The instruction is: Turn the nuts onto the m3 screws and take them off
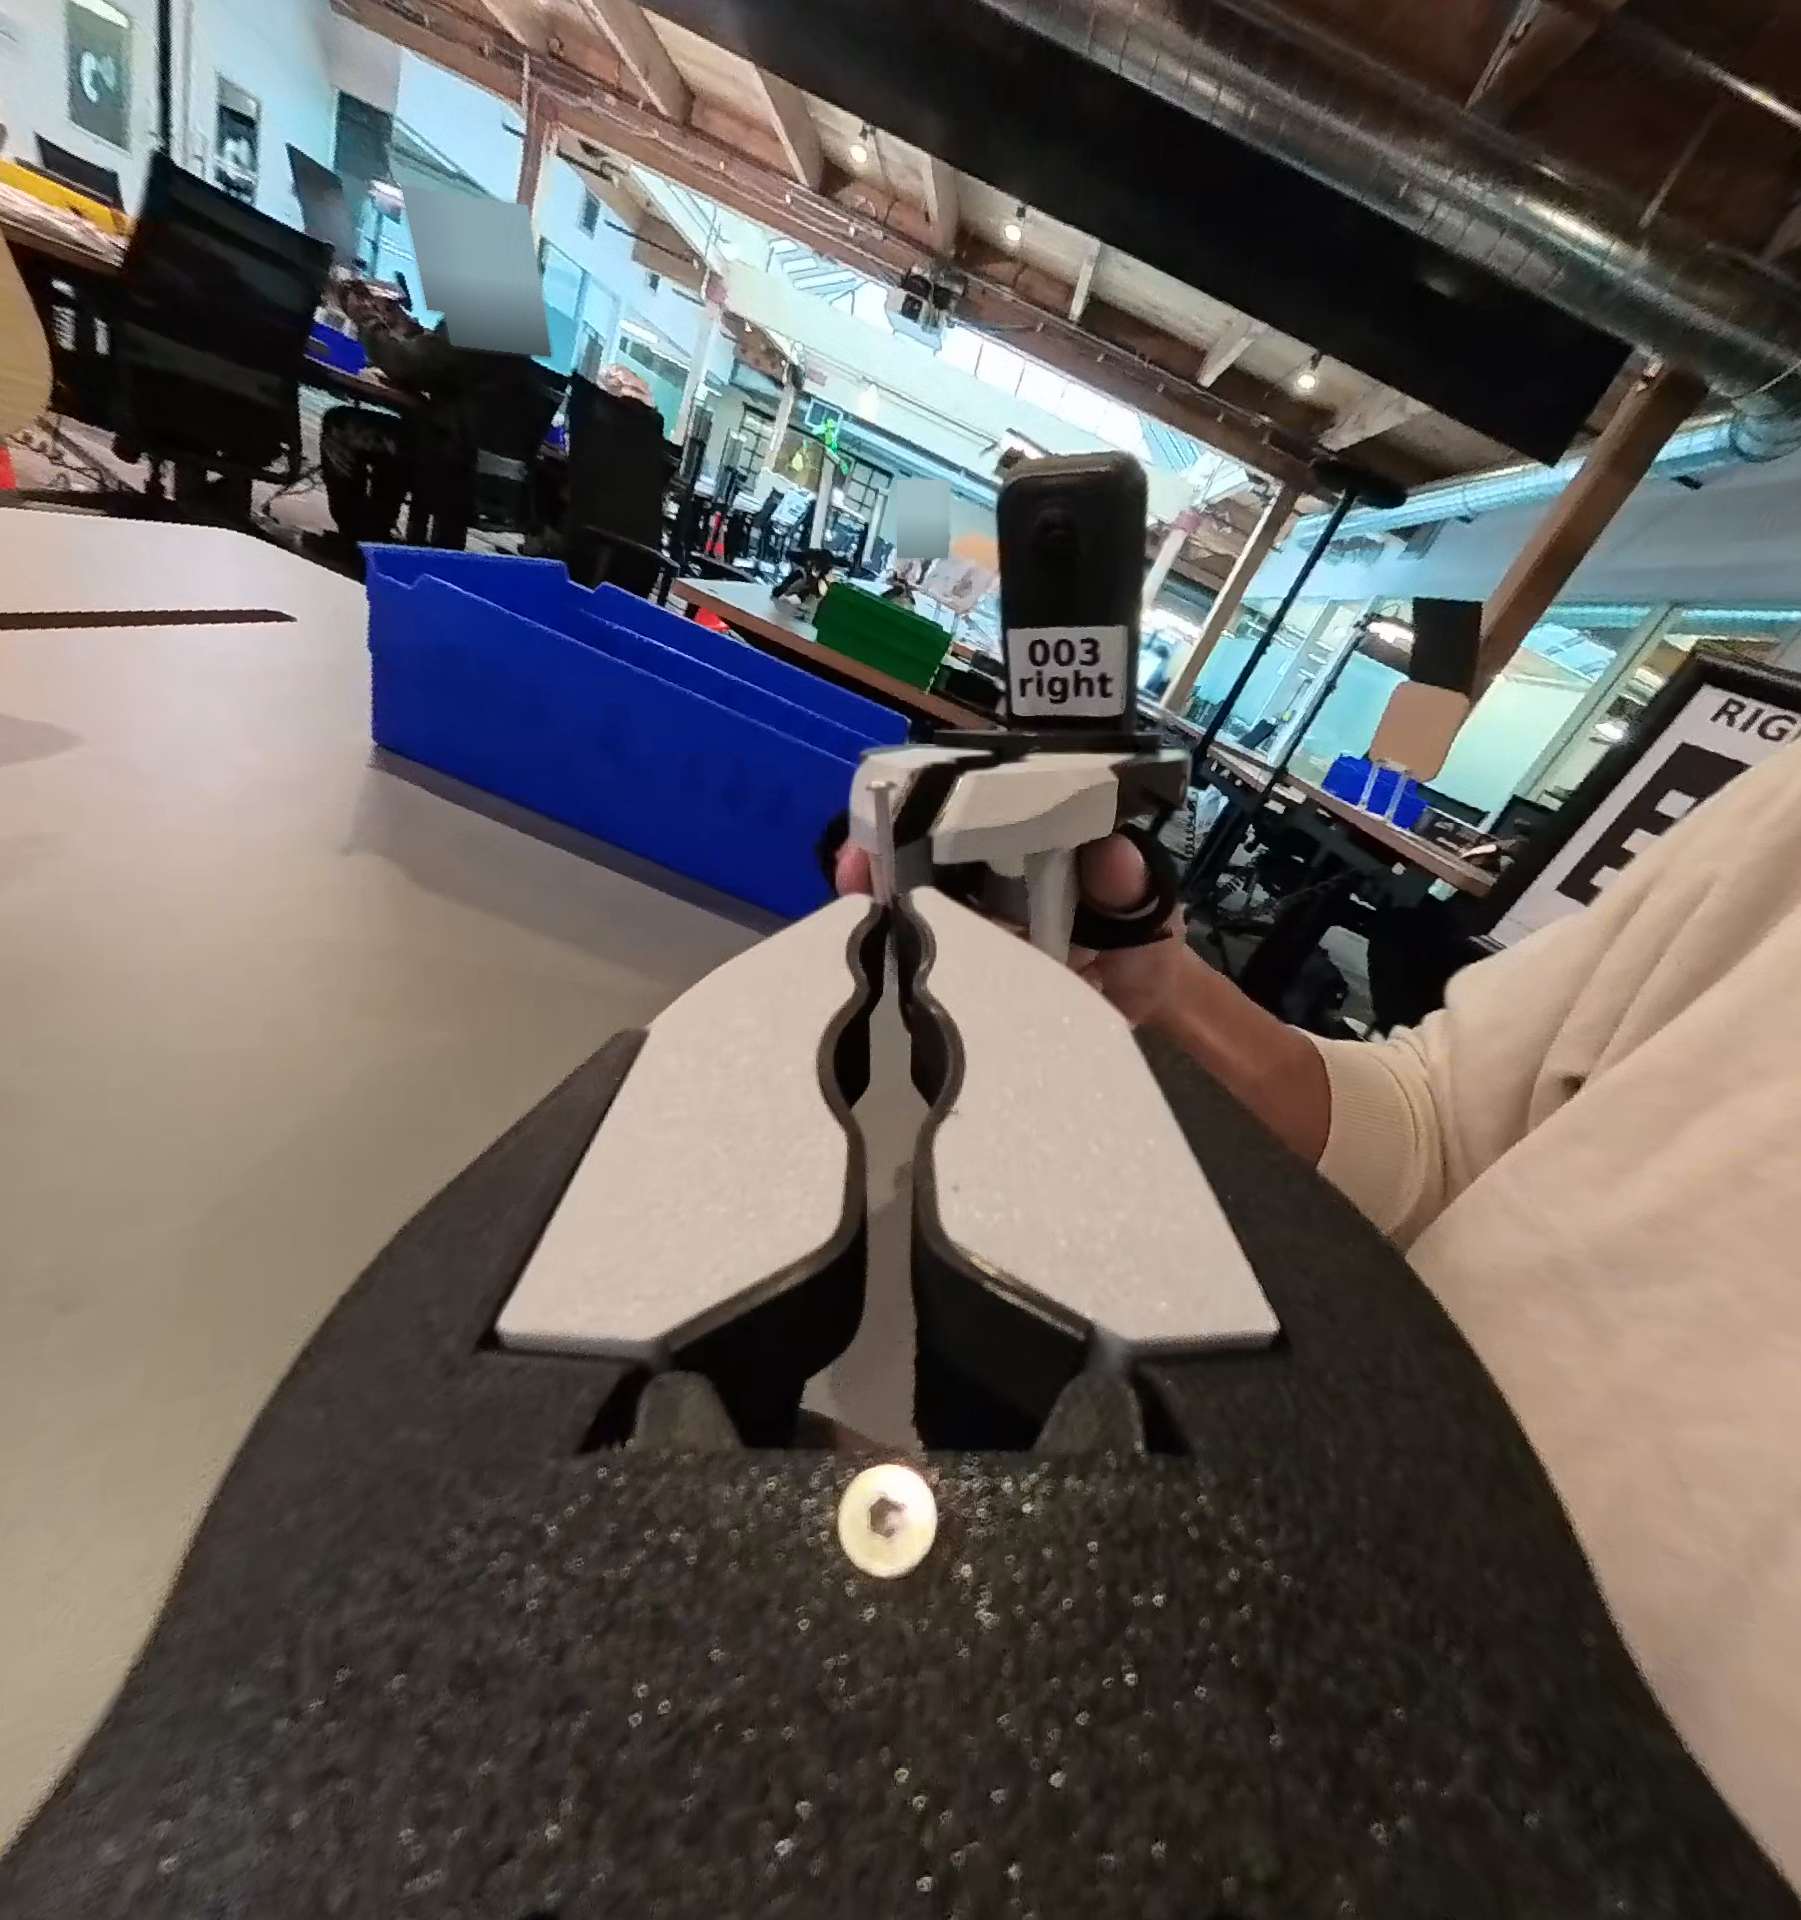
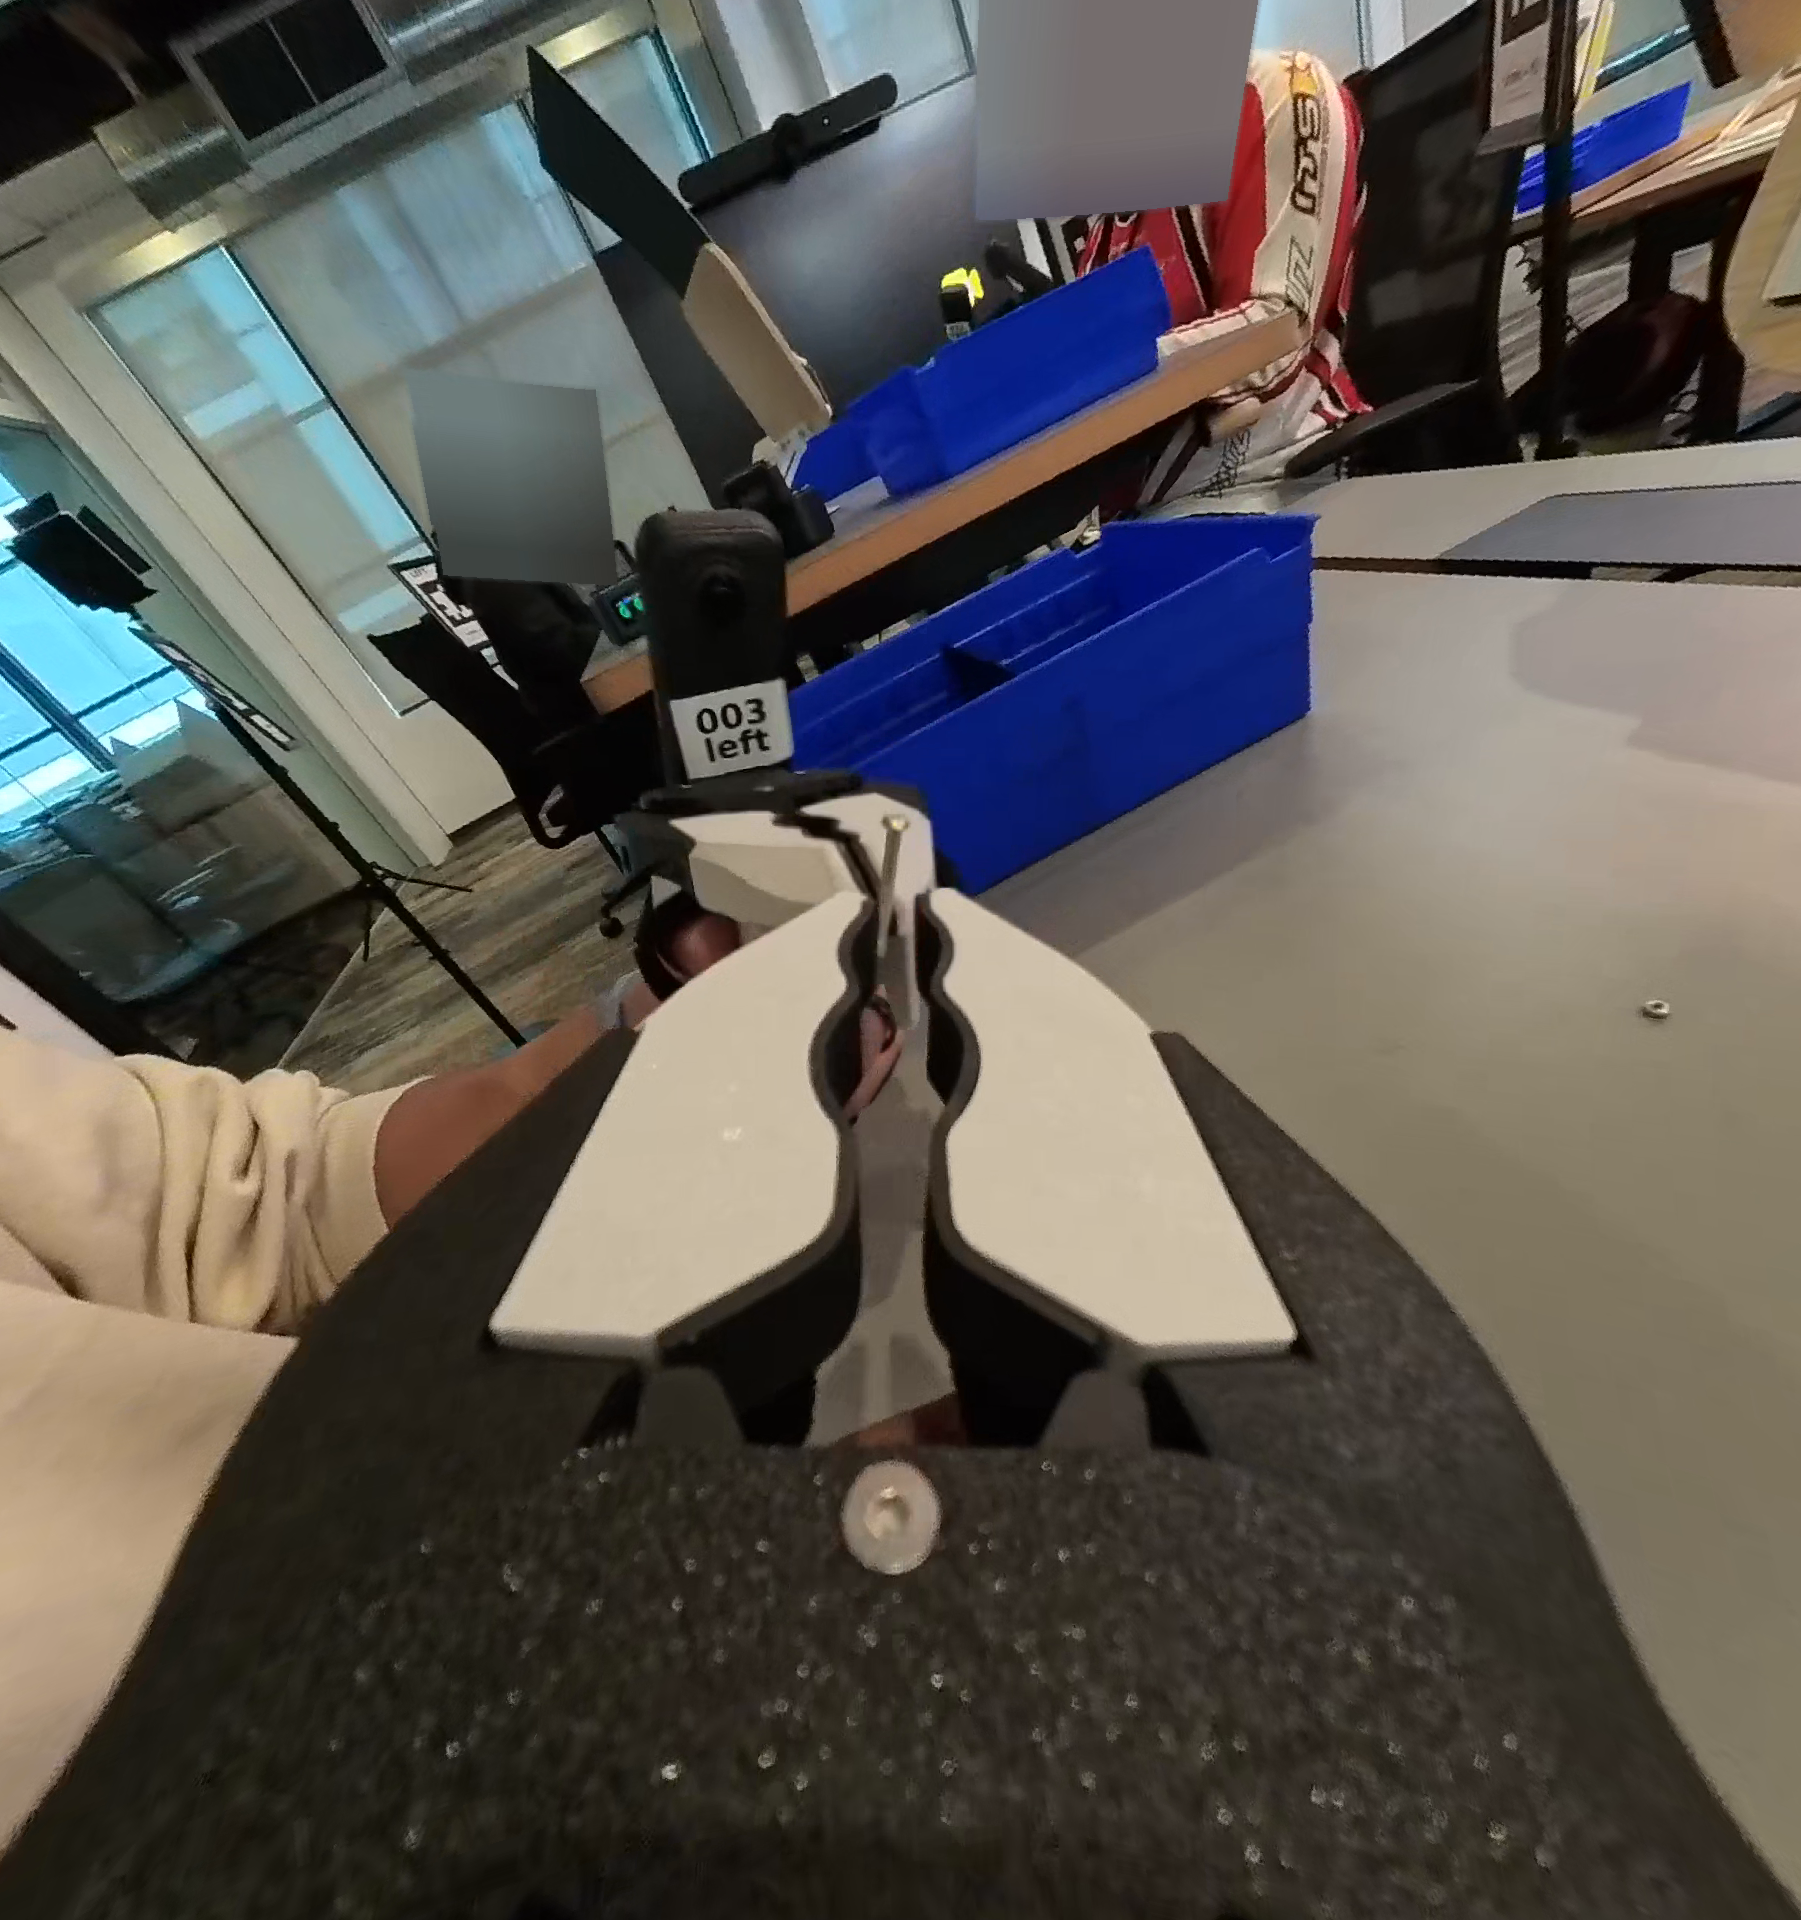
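Both hand-held grippers, left (image 1: 888,914) and right (image 2: 891,925), seem clenched on one upright m3 screw (image 1: 880,831) before the blue bin (image 1: 563,686): light, stiff, slippery, best pinched mid-shank.

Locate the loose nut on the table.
In the right wrist view the nut lies alone on the grey table, right of the tool fingers, nearer than the blue bin.
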Demonstrator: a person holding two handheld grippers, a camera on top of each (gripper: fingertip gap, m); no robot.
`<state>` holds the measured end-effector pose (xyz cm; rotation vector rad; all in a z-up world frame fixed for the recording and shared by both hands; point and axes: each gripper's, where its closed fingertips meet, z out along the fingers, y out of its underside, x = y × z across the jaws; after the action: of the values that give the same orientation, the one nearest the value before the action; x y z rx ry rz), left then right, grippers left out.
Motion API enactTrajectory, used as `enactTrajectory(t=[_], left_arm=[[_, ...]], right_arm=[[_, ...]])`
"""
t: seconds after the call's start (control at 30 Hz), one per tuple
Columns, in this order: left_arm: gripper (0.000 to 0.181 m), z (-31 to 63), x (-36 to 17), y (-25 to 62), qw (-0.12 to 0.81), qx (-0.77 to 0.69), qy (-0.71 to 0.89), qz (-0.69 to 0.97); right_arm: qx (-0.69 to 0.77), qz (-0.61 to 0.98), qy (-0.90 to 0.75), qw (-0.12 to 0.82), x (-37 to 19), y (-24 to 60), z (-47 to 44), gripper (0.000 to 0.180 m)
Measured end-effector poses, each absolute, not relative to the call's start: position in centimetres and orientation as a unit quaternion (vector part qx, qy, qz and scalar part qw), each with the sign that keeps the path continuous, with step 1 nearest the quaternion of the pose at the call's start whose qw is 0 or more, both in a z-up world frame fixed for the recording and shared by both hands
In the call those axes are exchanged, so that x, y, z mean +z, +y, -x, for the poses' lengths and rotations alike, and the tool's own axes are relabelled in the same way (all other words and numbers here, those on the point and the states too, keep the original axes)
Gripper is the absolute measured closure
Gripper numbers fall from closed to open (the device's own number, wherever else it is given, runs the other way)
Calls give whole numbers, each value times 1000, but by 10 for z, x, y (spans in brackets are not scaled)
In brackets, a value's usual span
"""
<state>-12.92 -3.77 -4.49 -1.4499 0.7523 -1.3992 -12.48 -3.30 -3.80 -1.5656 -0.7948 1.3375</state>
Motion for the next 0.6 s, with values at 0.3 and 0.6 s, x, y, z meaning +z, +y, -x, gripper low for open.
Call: enactTrajectory(t=[0.3, 0.6], left_arm=[[179, 120, -47, -46, 464, -582, 325, 583], [181, 122, -45, -48, 467, -585, 328, 576]], right_arm=[[548, 631, -329, 440, -35, -36, 131, 179], [551, 624, -333, 442, -34, -39, 127, 171]])
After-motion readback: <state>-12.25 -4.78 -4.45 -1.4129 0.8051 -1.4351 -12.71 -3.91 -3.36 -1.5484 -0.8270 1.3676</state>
